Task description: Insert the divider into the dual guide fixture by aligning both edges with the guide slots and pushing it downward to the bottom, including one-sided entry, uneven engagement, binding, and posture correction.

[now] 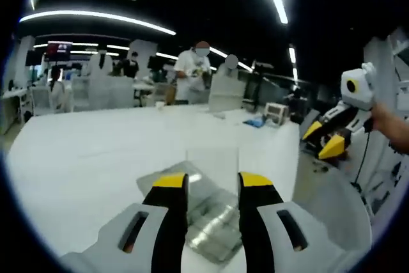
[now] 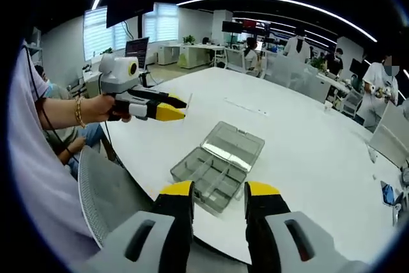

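The clear divider [image 1: 213, 161] is being held upright in the left claw [image 1: 213, 180], the two jaws apparently pinched onto its side edges, so that its flat face is lying square across the gap between the yellow tips. Ahead of and beneath that claw, the open grey compartment box [image 1: 211, 225] is resting on the white table [image 1: 96, 151], lid laid flat on the far side. Nothing is yet being touched: the divider is being carried above the box, apart from the guide slots. The right claw [image 2: 220, 188] is being held with its jaws apart and empty, the box just ahead of its tips. For a clean entry, the divider's bottom edge should be levelled before being lowered, so that both side edges are fed into their slots together; if one side is caught first, the piece should be eased back and straightened, not forced. The free claw might well be used for steadying the box while downward pressure is being applied evenly.
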Action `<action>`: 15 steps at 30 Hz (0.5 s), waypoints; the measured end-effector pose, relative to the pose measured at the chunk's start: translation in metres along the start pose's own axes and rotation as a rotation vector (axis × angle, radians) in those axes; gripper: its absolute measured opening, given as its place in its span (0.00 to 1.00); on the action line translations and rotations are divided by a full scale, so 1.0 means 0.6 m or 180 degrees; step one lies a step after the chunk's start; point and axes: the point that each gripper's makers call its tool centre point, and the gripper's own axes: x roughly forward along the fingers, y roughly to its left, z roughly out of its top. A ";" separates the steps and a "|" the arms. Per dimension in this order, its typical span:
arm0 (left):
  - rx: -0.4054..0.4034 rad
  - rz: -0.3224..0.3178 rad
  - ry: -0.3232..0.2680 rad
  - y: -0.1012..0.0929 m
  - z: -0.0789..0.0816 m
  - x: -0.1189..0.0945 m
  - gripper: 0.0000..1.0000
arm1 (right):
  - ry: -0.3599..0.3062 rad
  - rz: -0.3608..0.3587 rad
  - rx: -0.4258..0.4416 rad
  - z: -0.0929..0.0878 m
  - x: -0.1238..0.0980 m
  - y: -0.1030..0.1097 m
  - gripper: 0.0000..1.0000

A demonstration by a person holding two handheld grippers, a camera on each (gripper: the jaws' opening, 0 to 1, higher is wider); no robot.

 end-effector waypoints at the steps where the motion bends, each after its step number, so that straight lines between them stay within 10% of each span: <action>1: 0.0038 -0.0021 0.0015 -0.003 -0.003 0.001 0.28 | 0.0010 0.0014 -0.0010 0.003 0.003 0.001 0.26; 15: 0.0401 -0.0182 0.0136 -0.045 -0.029 0.001 0.28 | 0.0048 0.0357 -0.0219 0.072 0.063 0.036 0.20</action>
